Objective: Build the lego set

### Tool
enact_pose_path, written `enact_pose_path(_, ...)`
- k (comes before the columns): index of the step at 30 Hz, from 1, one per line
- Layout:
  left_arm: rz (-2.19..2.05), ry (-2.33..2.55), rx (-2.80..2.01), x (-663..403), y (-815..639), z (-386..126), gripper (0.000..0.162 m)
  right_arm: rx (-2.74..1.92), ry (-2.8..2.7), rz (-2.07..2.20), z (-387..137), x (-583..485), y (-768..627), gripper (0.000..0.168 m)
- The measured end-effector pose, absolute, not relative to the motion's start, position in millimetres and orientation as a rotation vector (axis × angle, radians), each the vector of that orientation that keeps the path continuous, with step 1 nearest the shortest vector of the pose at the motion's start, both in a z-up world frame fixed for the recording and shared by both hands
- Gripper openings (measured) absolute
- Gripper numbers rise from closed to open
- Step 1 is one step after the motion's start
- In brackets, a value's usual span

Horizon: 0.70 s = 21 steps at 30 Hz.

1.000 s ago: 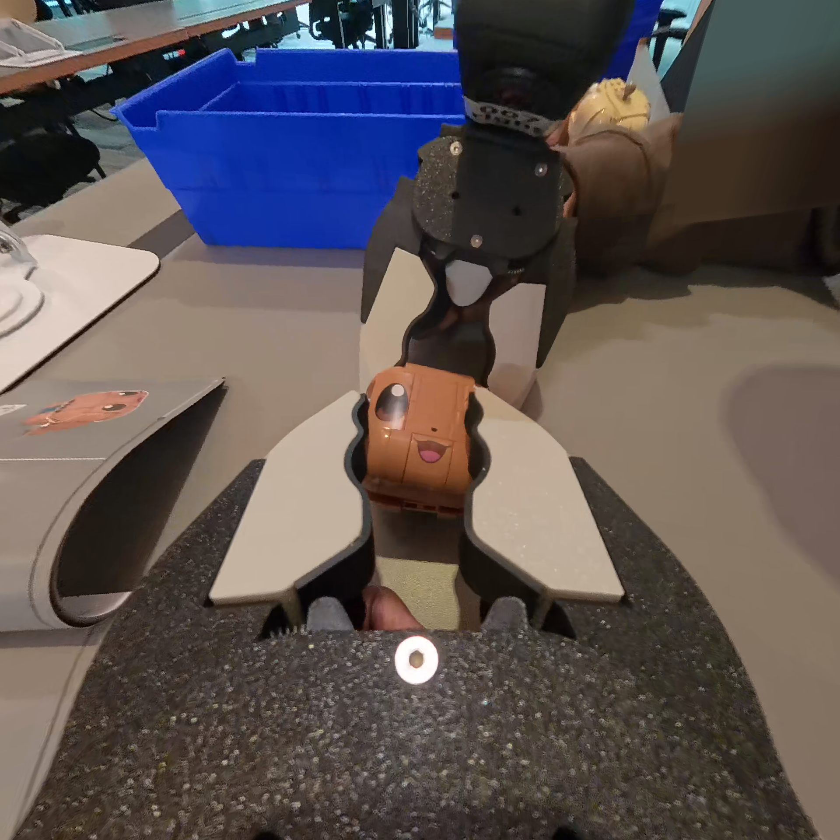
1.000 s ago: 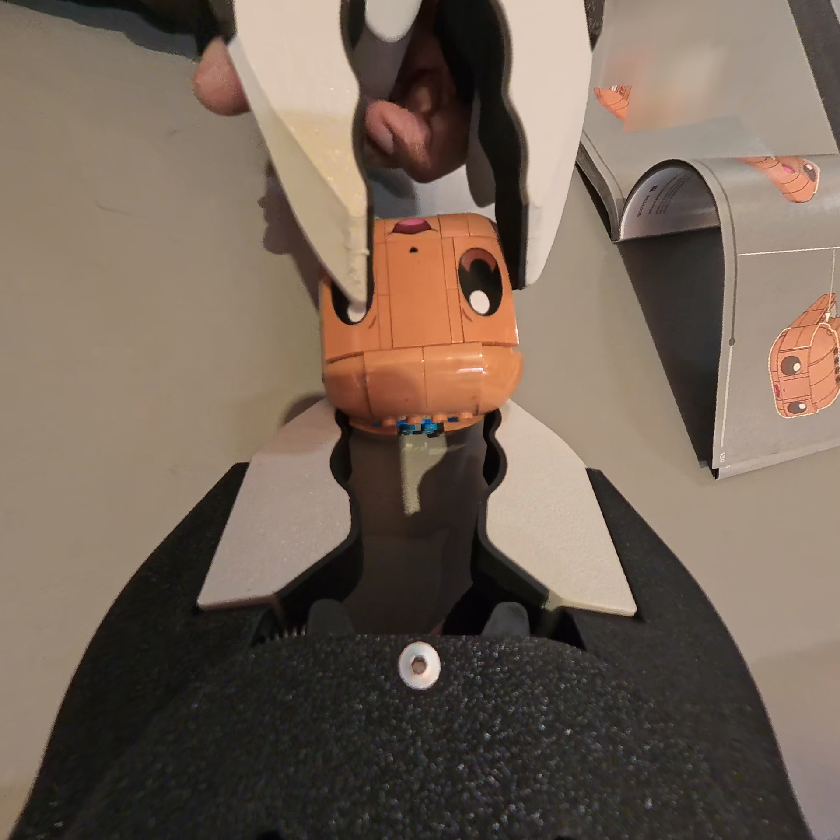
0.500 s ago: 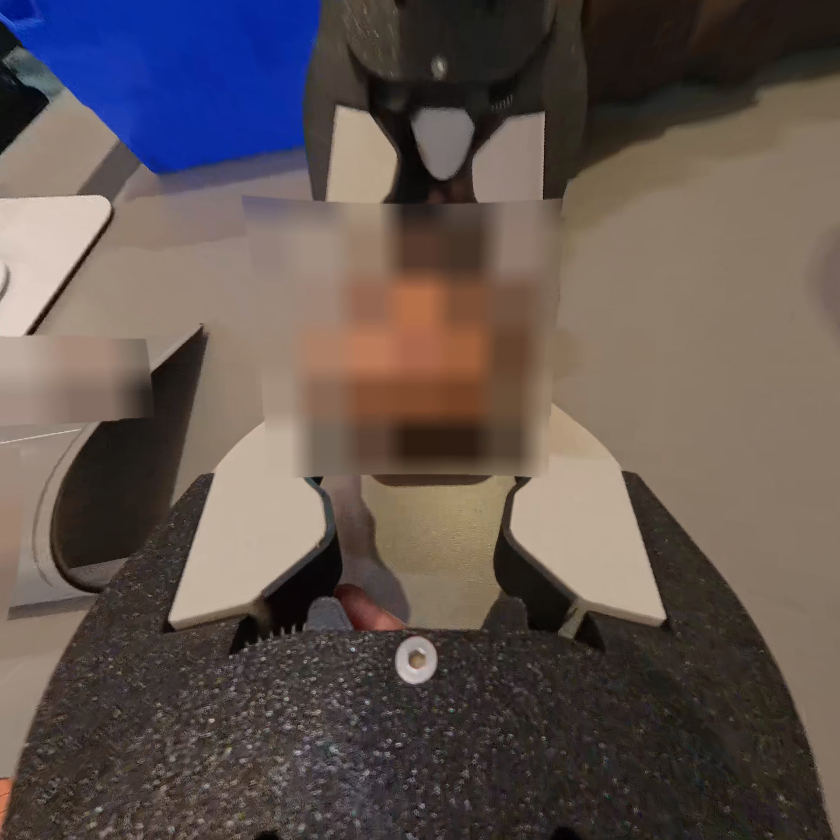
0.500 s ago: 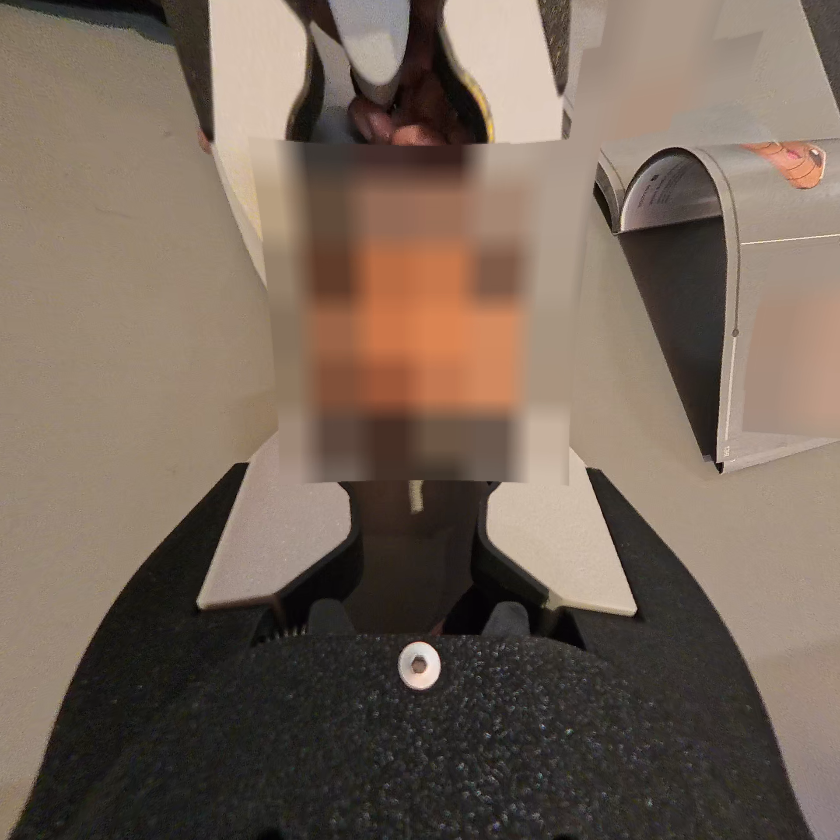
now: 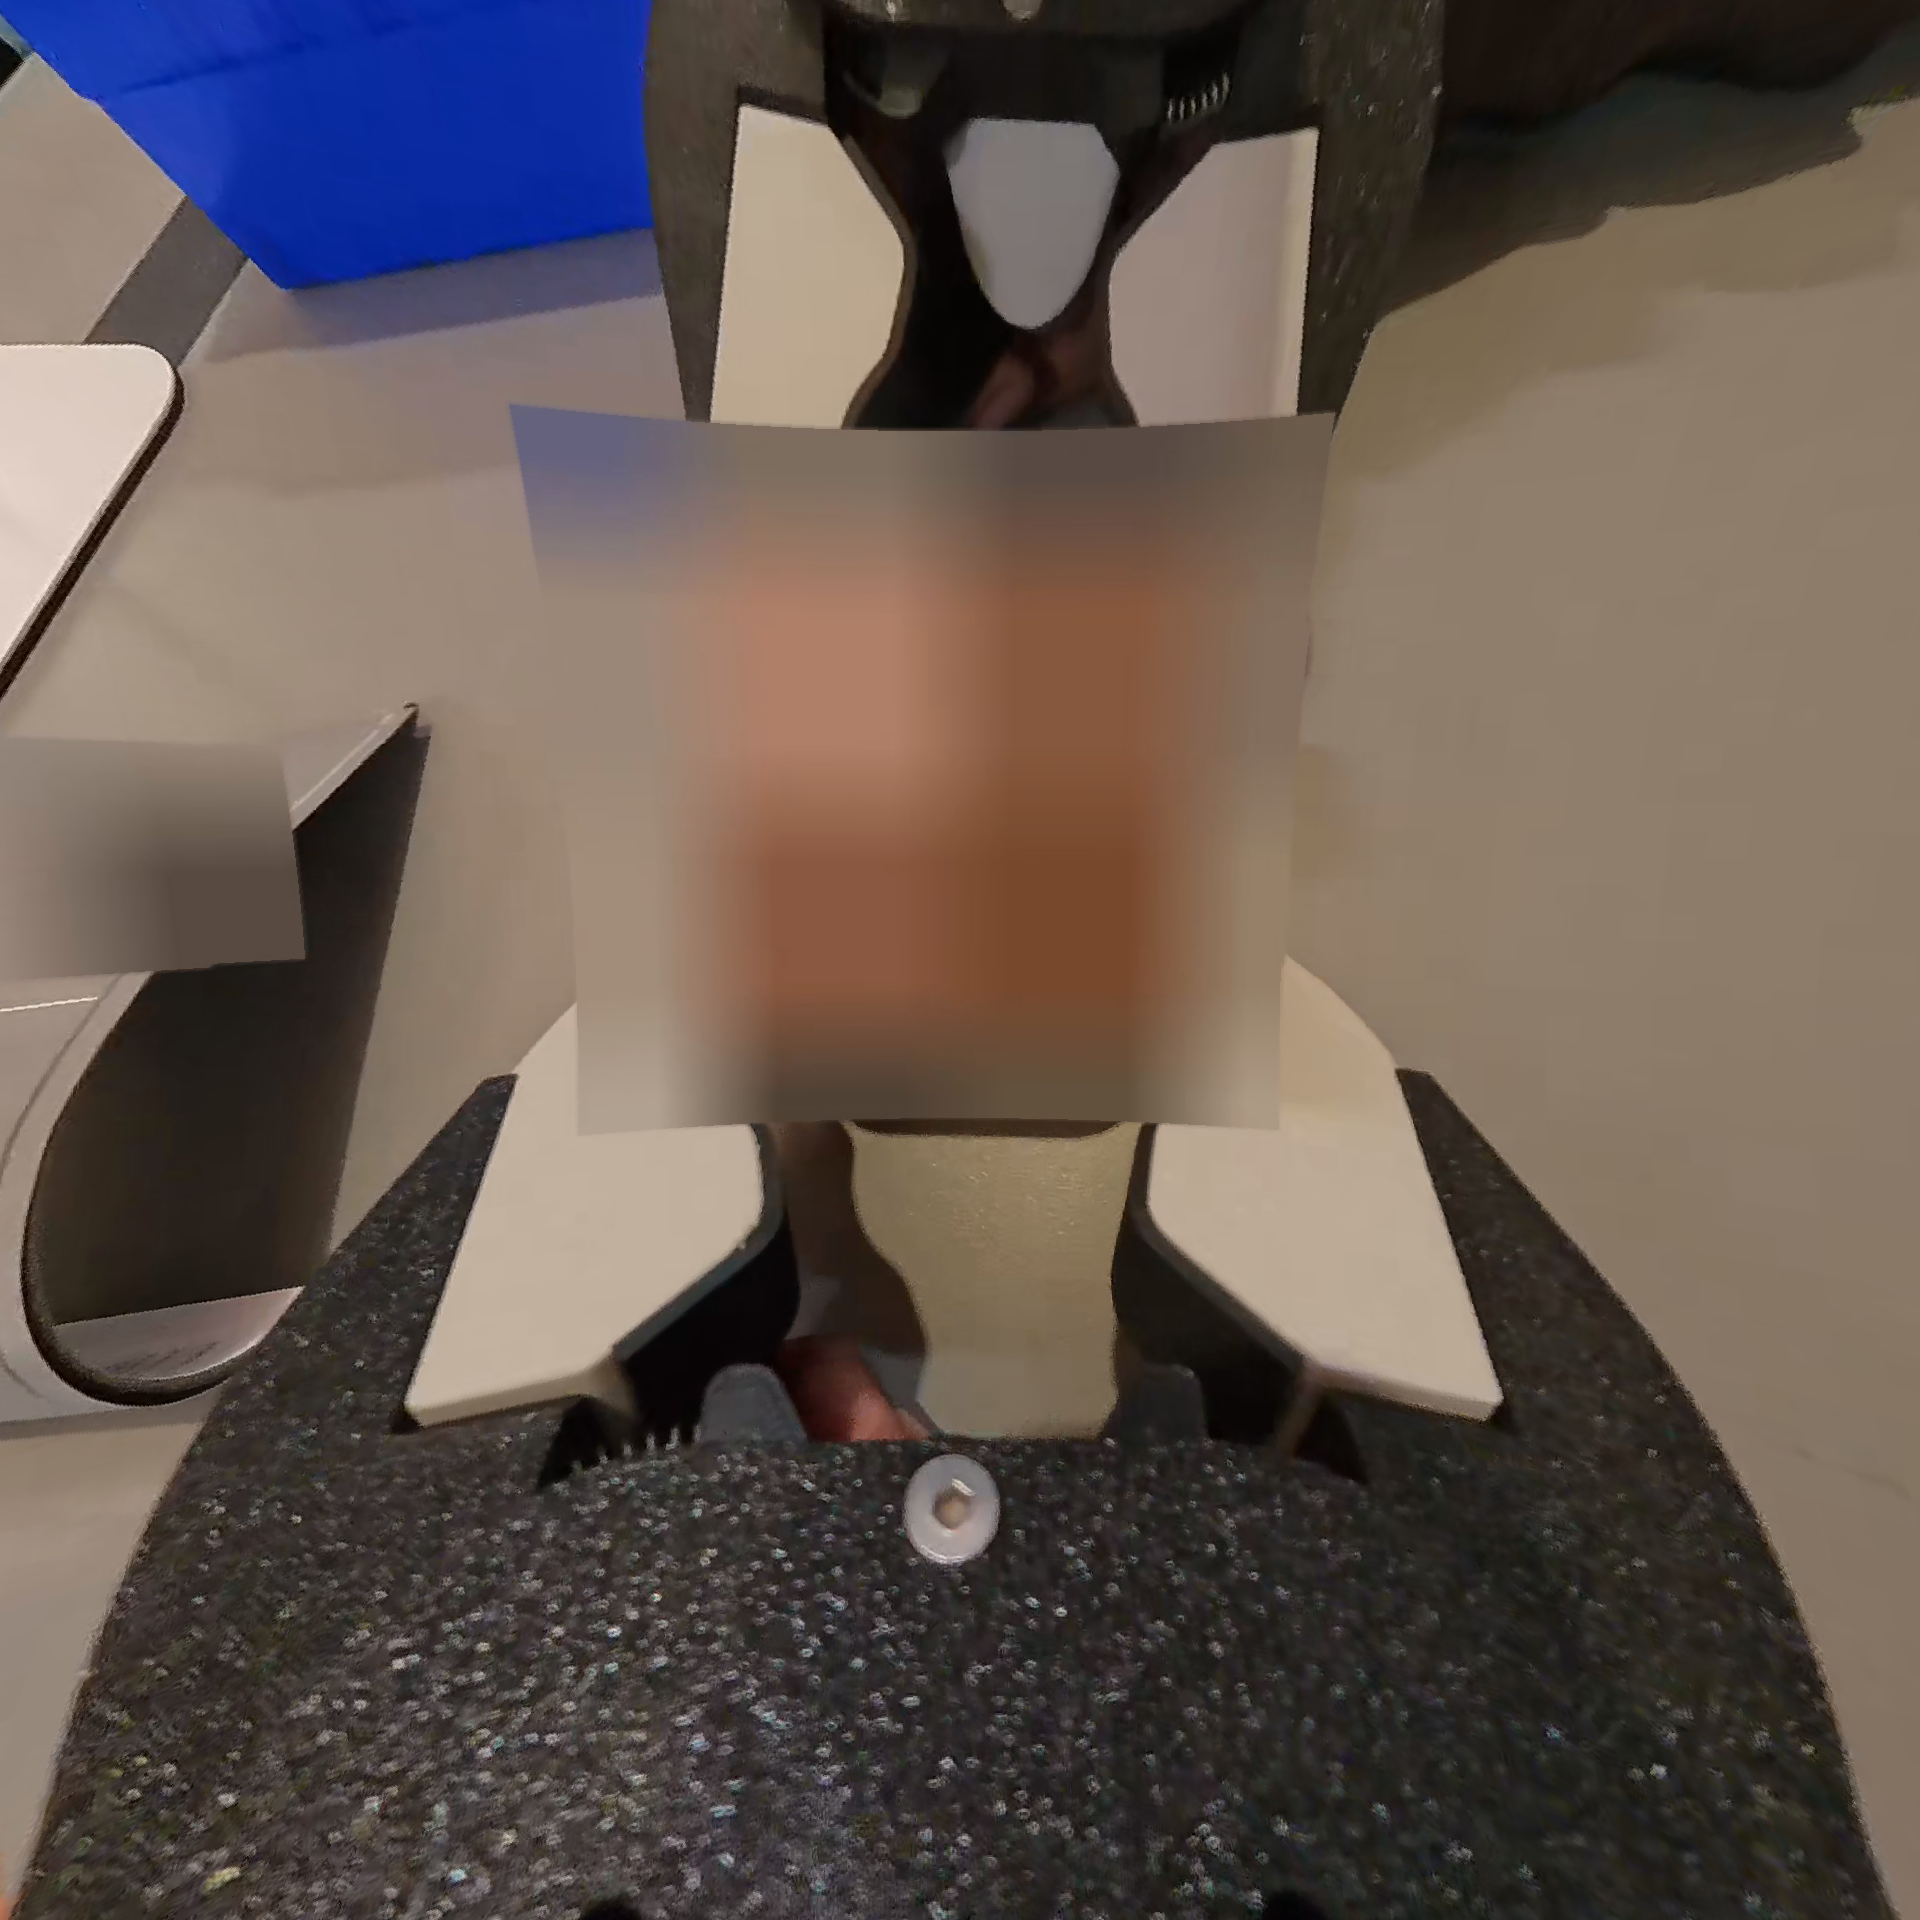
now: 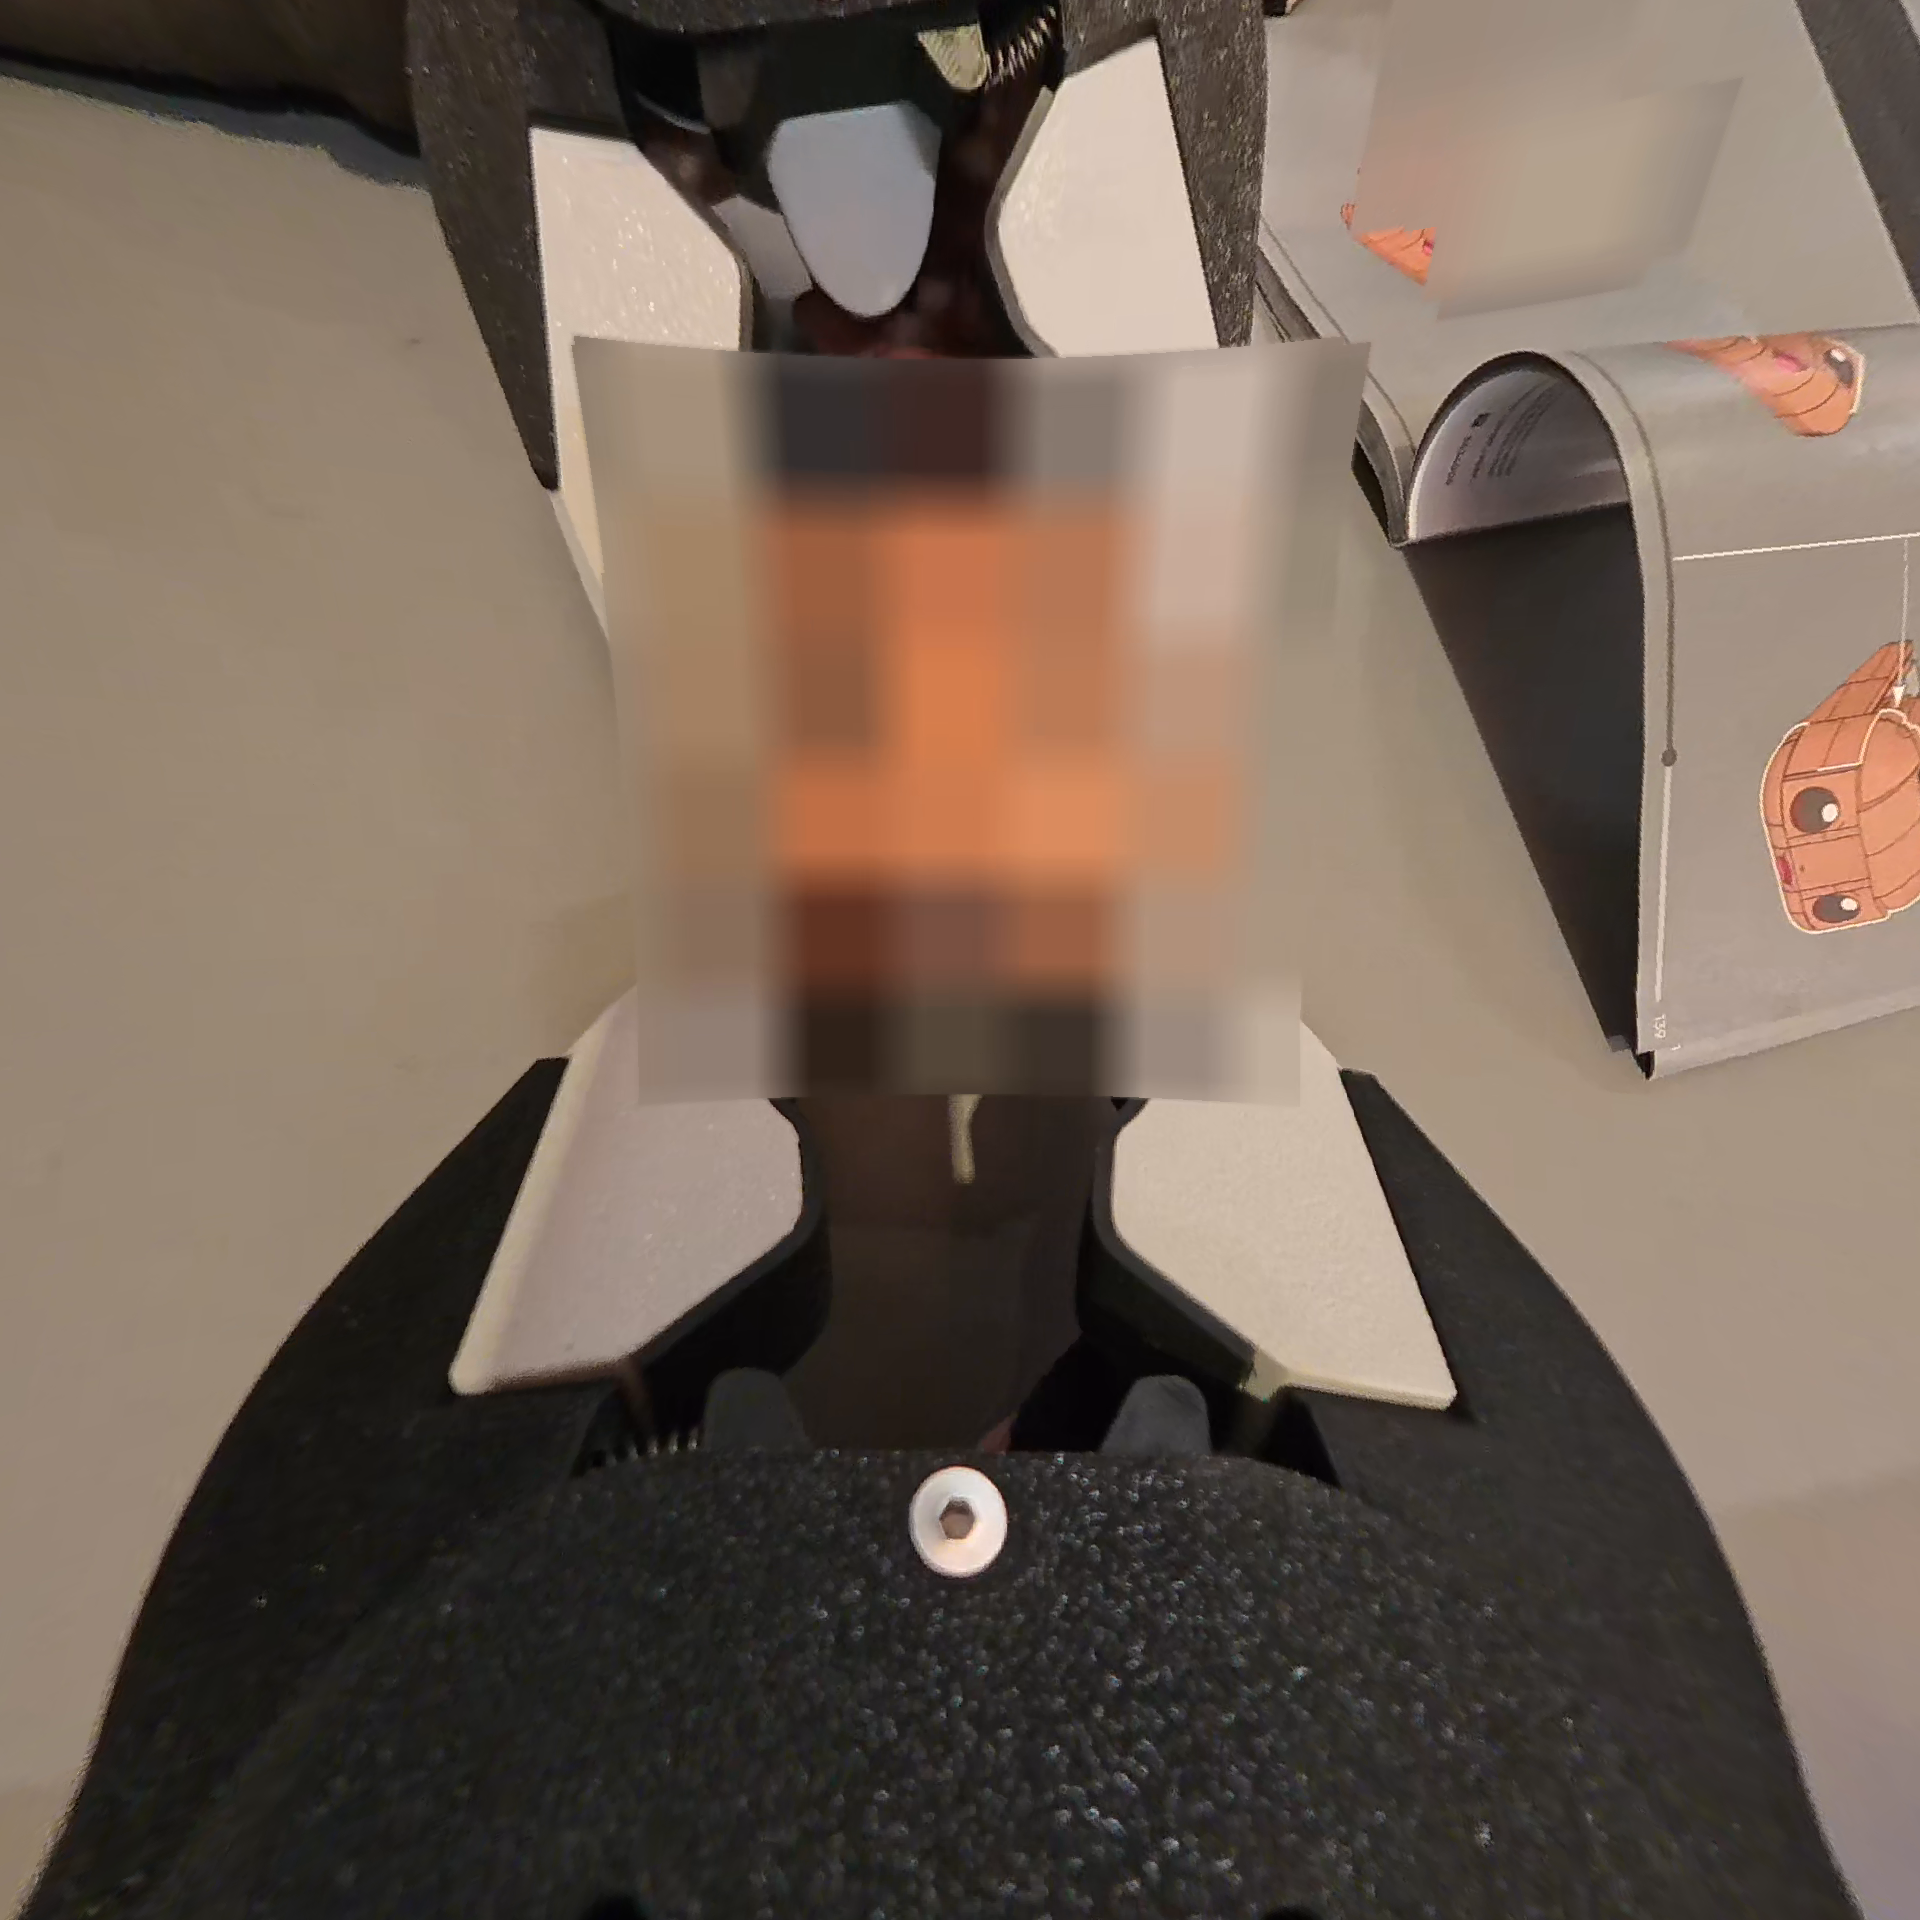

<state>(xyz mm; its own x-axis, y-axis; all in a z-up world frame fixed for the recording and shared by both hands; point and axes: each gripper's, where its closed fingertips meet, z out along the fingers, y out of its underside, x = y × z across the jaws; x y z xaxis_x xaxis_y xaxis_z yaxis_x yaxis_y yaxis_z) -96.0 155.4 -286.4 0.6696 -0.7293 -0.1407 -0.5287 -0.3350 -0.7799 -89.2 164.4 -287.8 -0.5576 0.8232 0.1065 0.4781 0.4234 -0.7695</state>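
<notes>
One grey bench (image 5: 1558, 727) carries everything. Largest item on it: a blue bin (image 5: 364, 135), far L corner, in the L wrist view only. Next: the instruction booklet (image 6: 1766, 675), pages curled open, lying just beside the work.

L hand-held gripper (image 5: 940, 1132) and R hand-held gripper (image 6: 956, 1122) point at each other. Each shows at the top of the other's view (R (image 5: 1023, 395); L (image 6: 862, 332)). Fingers of both stand apart w/ a model-wide gap. The tips are masked, so whether either is clamped on anything can't be told.

Smallest: the lego model (image 6: 956, 707), an orange-brown lump btwn the two grippers, above the bench. It is masked in both views (image 5: 935, 779), so detail is unreadable.

Handling (judgement): light, stiff as a block, but press-fit, so a squeeze or twist across a seam could pop parts off. Smooth plastic is prob. slippery. Best hold is on two flat opposite sides, near the middle, w/ moderate pressure.

View differences: the L view alone gives the bin and a pale round-cornered slab (image 5: 62, 468). The R view alone gives the booklet's printed orange drawings. The L view shows only its curl (image 5: 208, 1143).
</notes>
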Motion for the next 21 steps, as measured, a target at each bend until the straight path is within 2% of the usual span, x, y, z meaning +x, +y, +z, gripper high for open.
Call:
enact_pose_path(12, -0.451, 0.888, -1.864, -91, 149, -258, 0.075, -1.015, -2.058, 1.113, -262, -90, 154, 0.057)
enact_pose_path(21, -0.291, 1.054, -1.977, -93, 144, -287, 0.075, -1.058, -2.162, 0.922, -284, -84, 153, 0.056)
